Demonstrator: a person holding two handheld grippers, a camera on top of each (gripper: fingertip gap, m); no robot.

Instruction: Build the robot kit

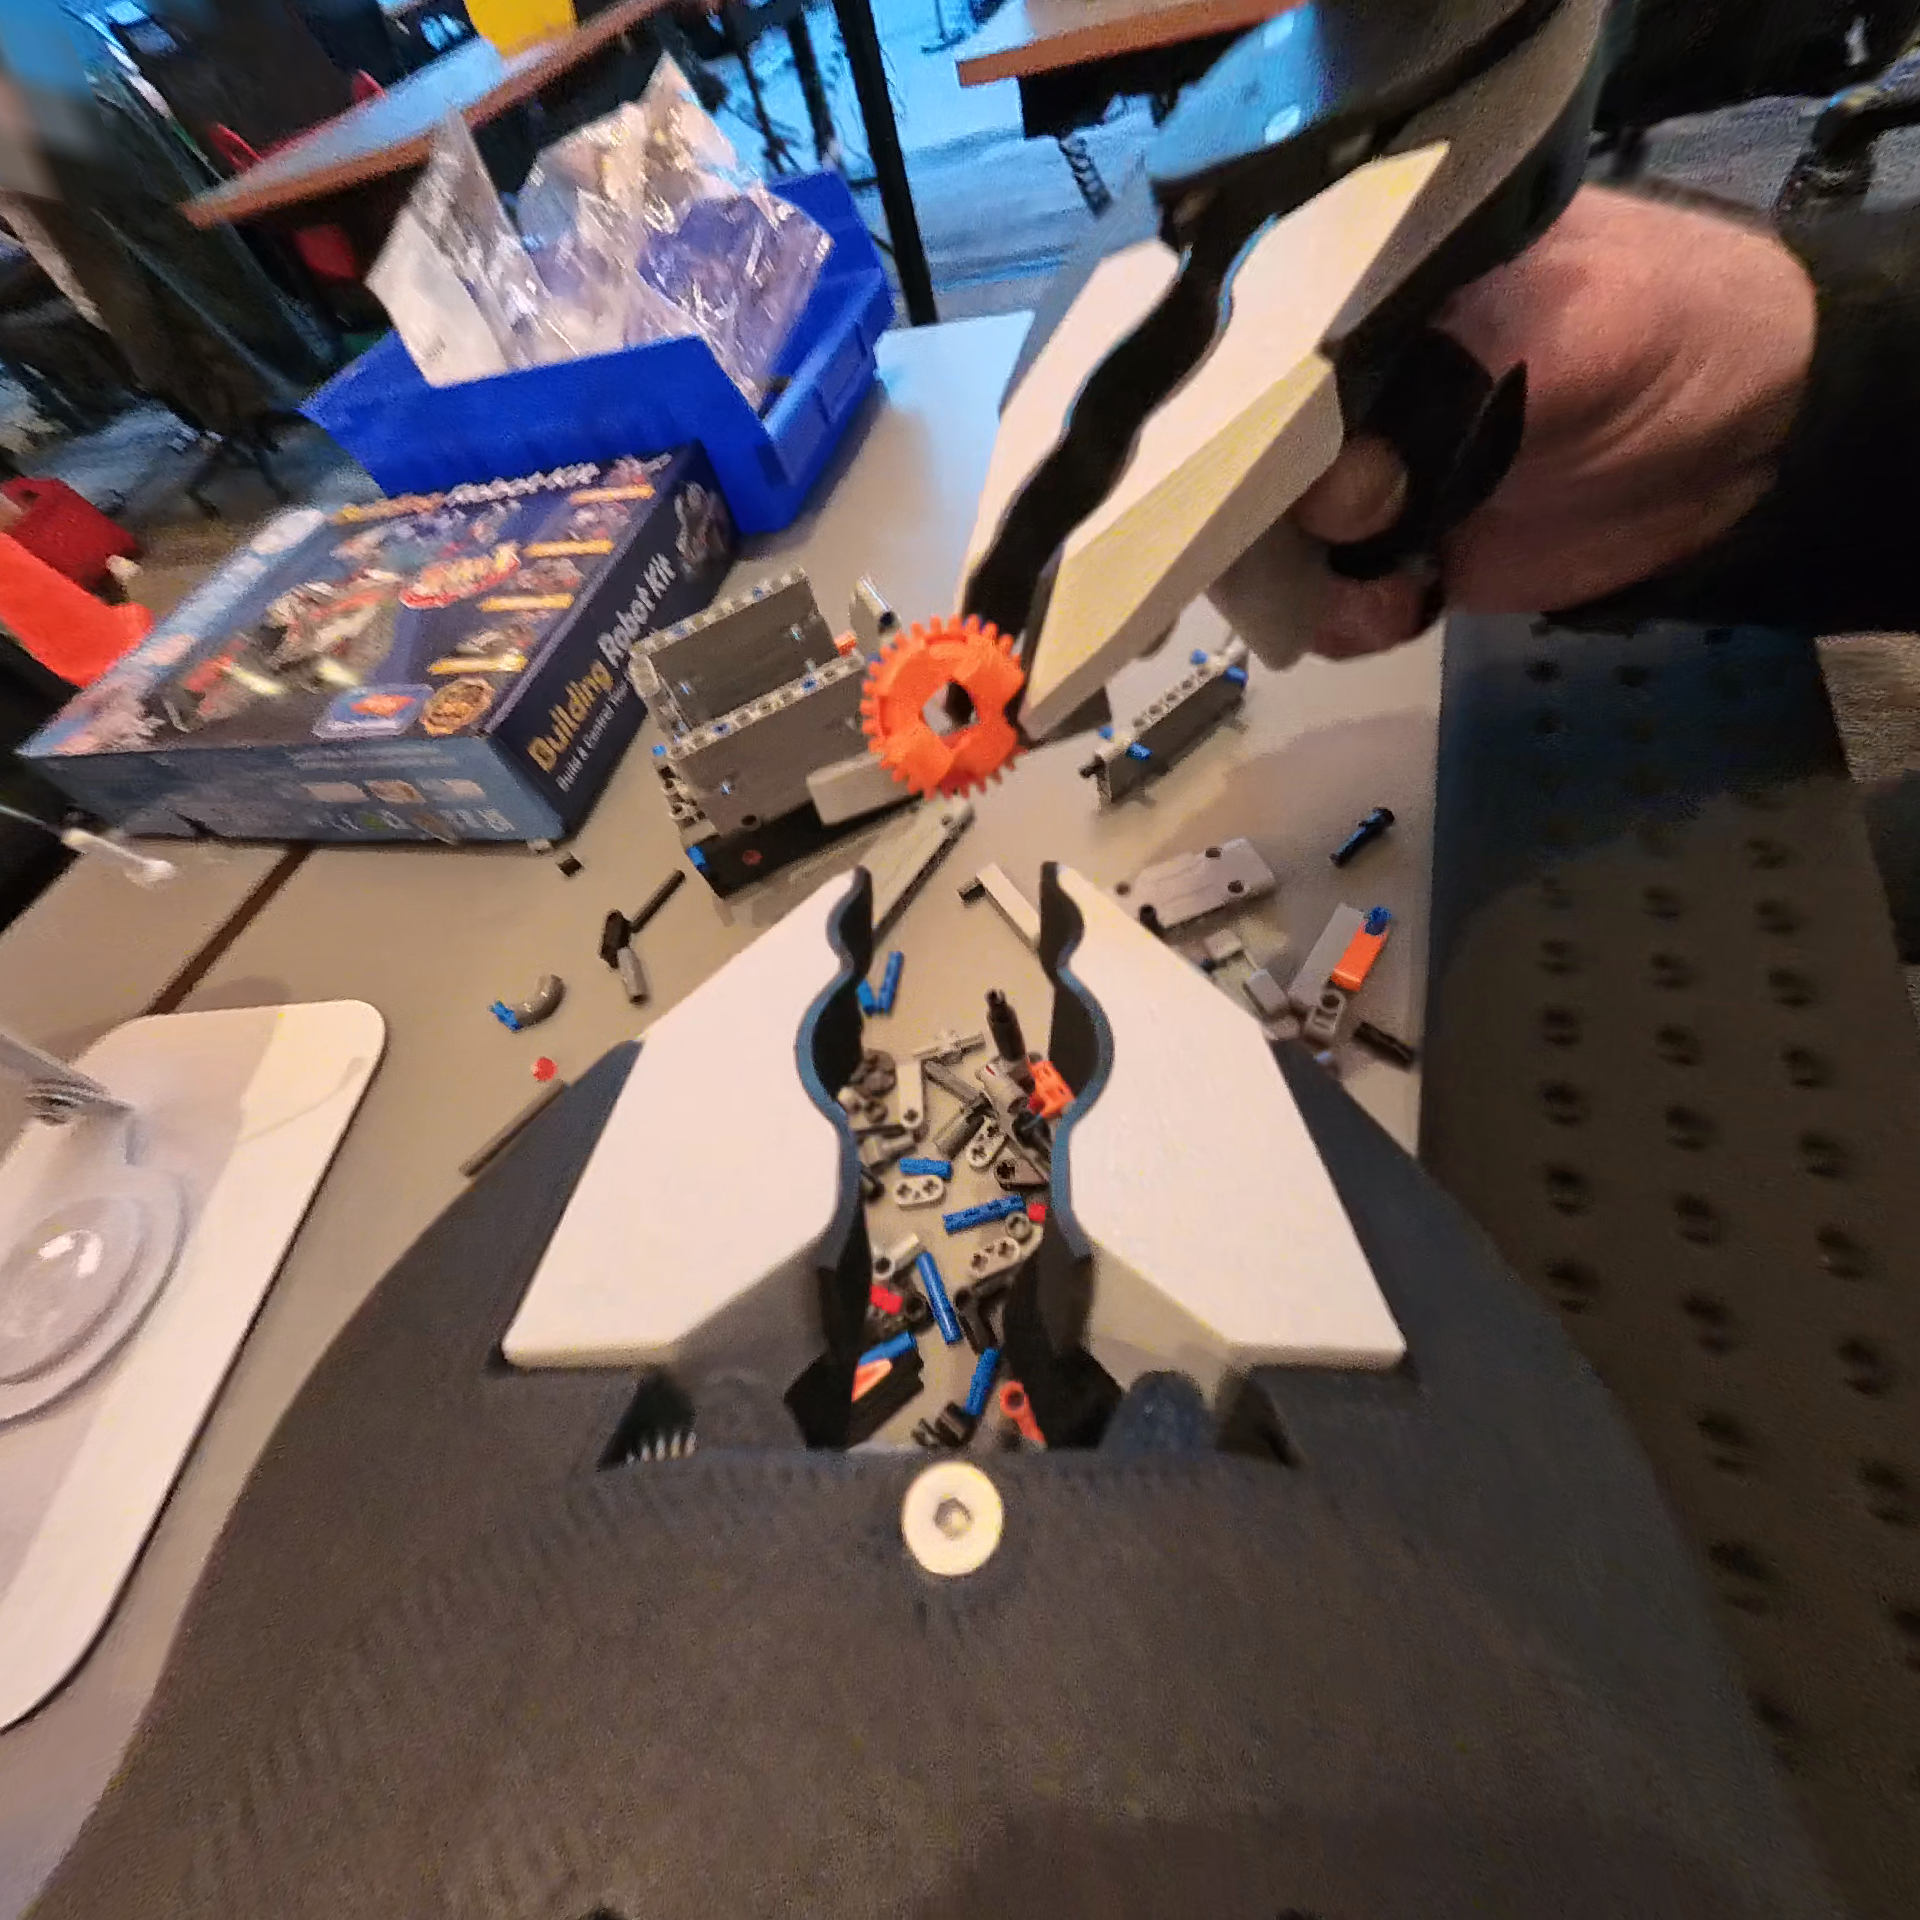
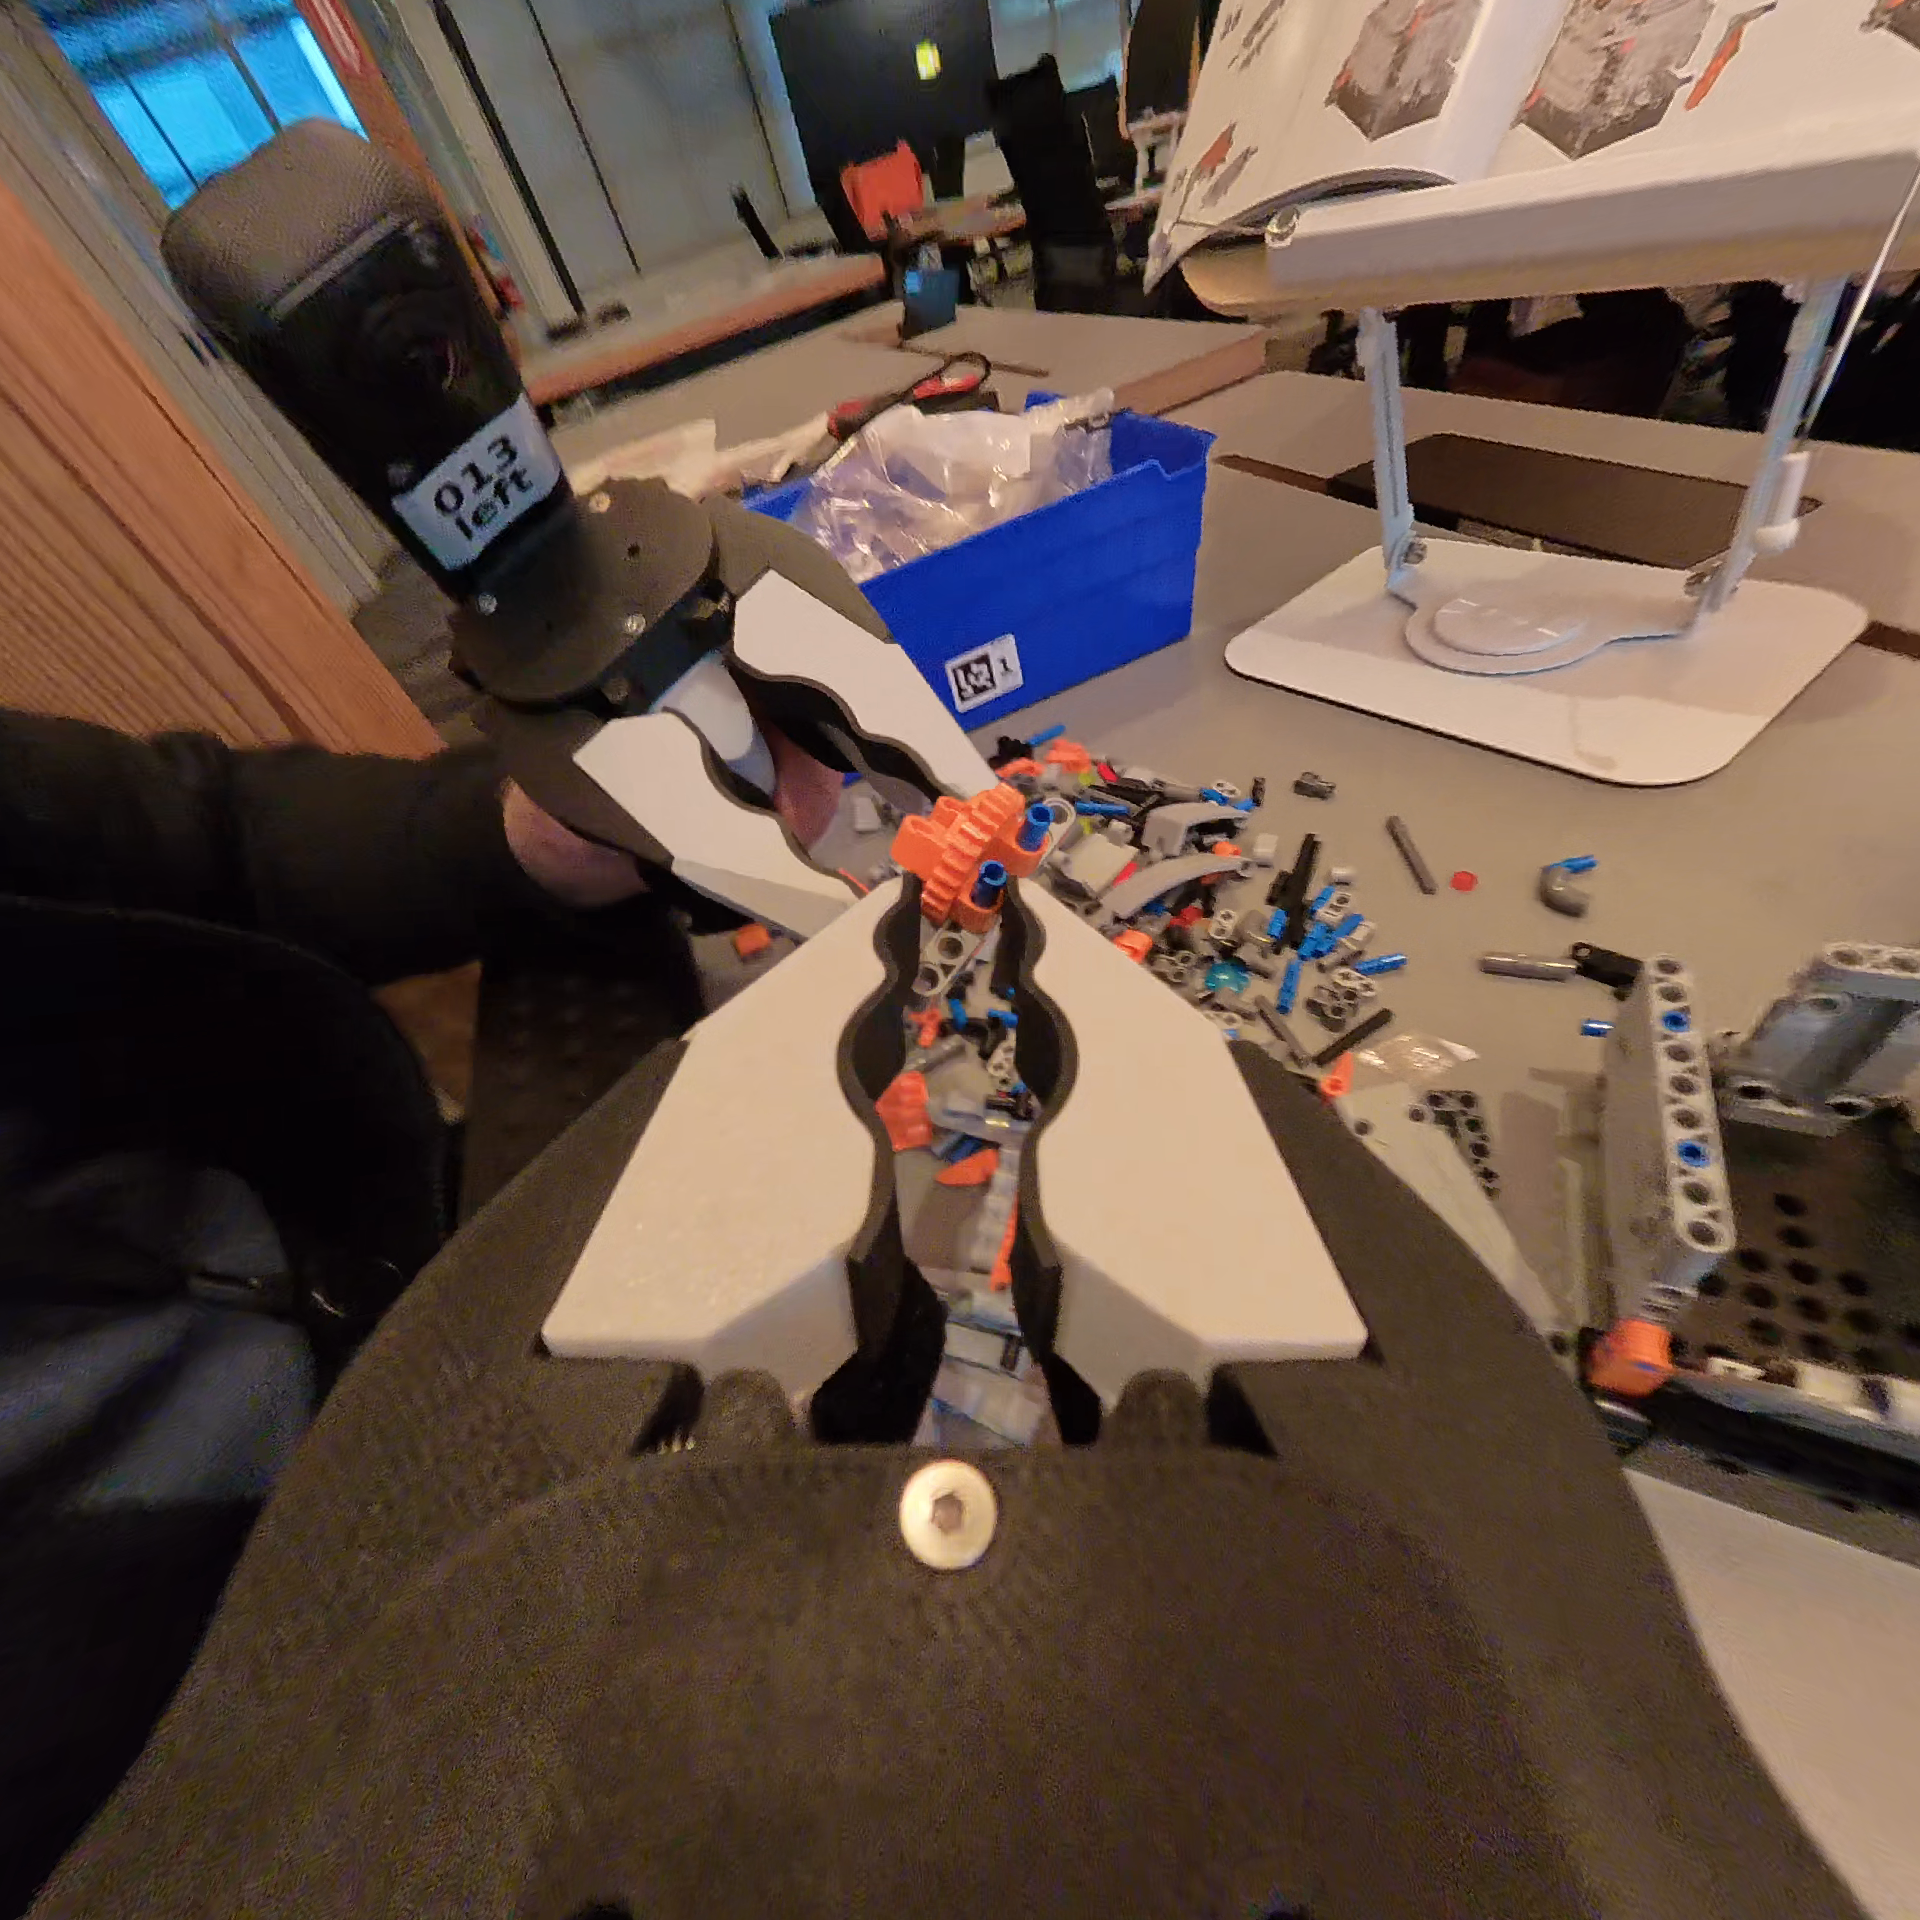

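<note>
Orange is what your right gripper (image 2: pixel 961 883) has clenched at its tips: a toothed orange gear (image 2: pixel 961 852) with blue pins (image 2: pixel 1031 831) stuck through it, held up above the grey surface (image 2: pixel 1558 831). Your left gripper (image 1: pixel 951 888) hangs with its jaws released and nothing between them, over a scatter of small grey, black and blue building pieces (image 1: pixel 951 1174). Seen from the left wrist, the gear (image 1: pixel 943 707) sits just in front of a grey beam assembly (image 1: pixel 748 707) standing on the surface. A printed kit box (image 1: pixel 395 665) lies to the left of that assembly, with a blue bin (image 1: pixel 623 416) of clear plastic bags behind it. A white book stand (image 2: pixel 1538 665) carries an open instruction booklet (image 2: pixel 1455 83).
</note>
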